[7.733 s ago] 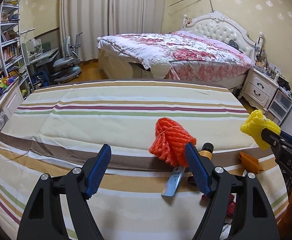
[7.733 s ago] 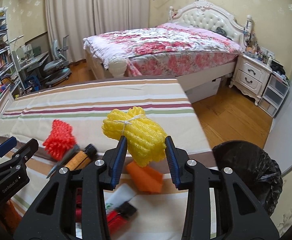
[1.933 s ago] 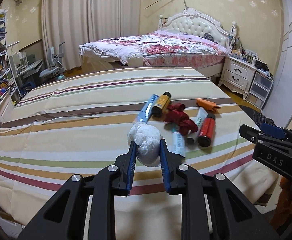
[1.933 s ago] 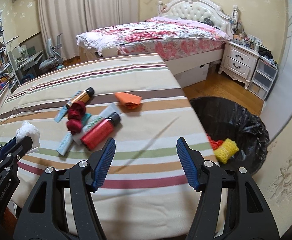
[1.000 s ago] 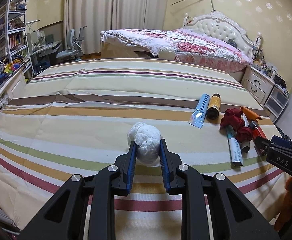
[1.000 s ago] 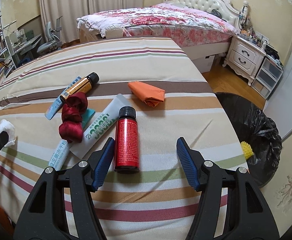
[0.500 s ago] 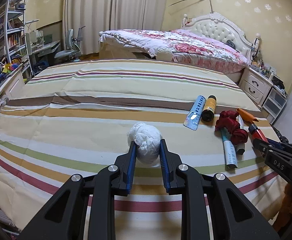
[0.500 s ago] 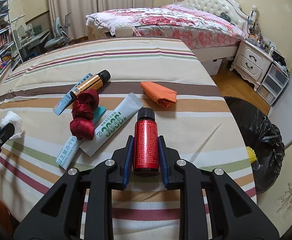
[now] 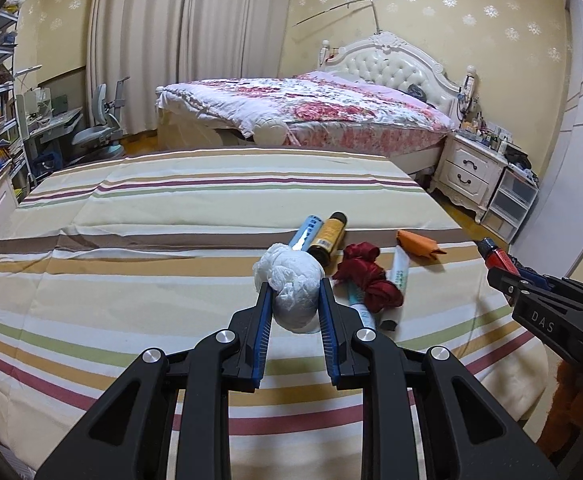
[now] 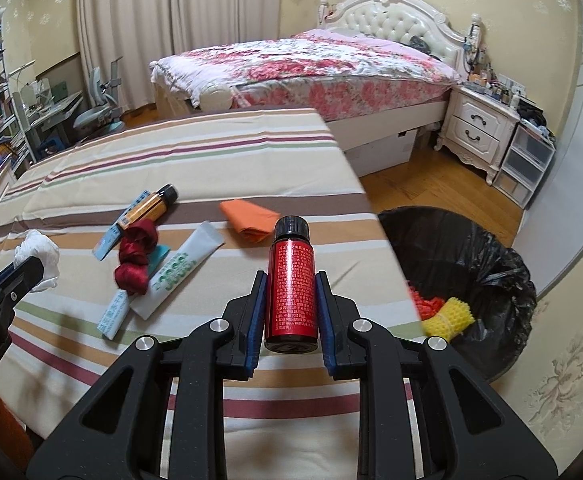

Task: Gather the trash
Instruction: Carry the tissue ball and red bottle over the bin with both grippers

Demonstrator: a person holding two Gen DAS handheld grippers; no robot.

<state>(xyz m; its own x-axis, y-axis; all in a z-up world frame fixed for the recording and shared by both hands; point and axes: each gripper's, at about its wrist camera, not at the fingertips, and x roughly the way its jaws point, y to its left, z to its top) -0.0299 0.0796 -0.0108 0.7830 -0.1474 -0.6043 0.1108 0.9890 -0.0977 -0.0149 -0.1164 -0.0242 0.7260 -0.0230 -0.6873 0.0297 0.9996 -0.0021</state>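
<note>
My left gripper [image 9: 294, 292] is shut on a white crumpled paper ball [image 9: 291, 288], held above the striped table. My right gripper [image 10: 290, 284] is shut on a red bottle [image 10: 290, 284] with a black cap, lifted off the table. The black trash bag bin [image 10: 487, 256] stands on the floor right of the table, with a yellow foam net [image 10: 449, 316] and an orange net inside. On the table lie a red cloth wad [image 10: 135, 258], a white tube [image 10: 175, 270], an orange paper [image 10: 249, 218], an orange-and-black bottle [image 10: 153, 206] and a blue tube [image 9: 305, 236].
The striped tablecloth [image 9: 131, 248] covers a wide table. A floral bed [image 10: 311, 64] stands behind, a white nightstand [image 10: 479, 128] at the right, and a desk with a chair and shelves at the far left [image 9: 91, 132].
My right gripper has closed on the red bottle and lifted it toward the bin side. My left gripper, still on the paper ball, has moved right, toward the trash pile.
</note>
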